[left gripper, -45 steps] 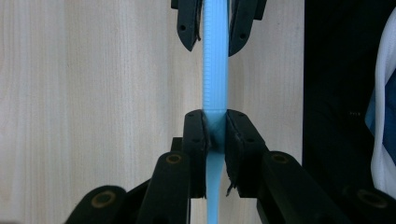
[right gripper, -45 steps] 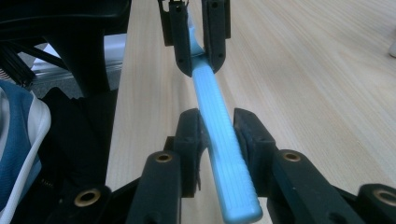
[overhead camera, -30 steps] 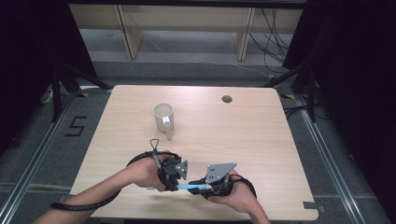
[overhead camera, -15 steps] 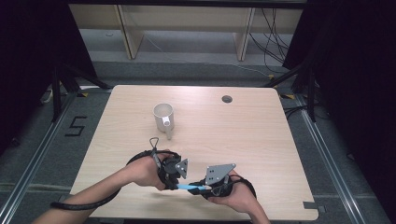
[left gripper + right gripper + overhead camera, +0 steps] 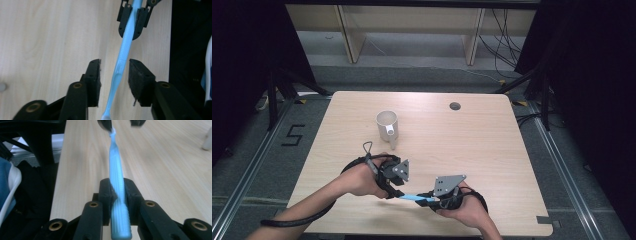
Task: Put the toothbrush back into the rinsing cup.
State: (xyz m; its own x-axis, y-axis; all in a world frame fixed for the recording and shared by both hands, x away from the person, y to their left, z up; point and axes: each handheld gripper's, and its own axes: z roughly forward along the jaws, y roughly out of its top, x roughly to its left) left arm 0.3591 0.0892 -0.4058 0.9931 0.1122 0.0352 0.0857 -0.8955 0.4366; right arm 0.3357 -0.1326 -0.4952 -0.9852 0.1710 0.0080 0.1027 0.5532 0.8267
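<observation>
Wooden table [image 5: 492, 150]: right gripper [image 5: 117, 192] clamps blue toothbrush [image 5: 117, 180], bristles cut off between left gripper's [image 5: 113, 77] parted jaws.

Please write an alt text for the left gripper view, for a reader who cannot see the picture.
A light blue toothbrush runs between the open jaws of the left gripper, touching neither pad, above a pale wooden table. Farther along, the right gripper is shut on its handle.
</observation>
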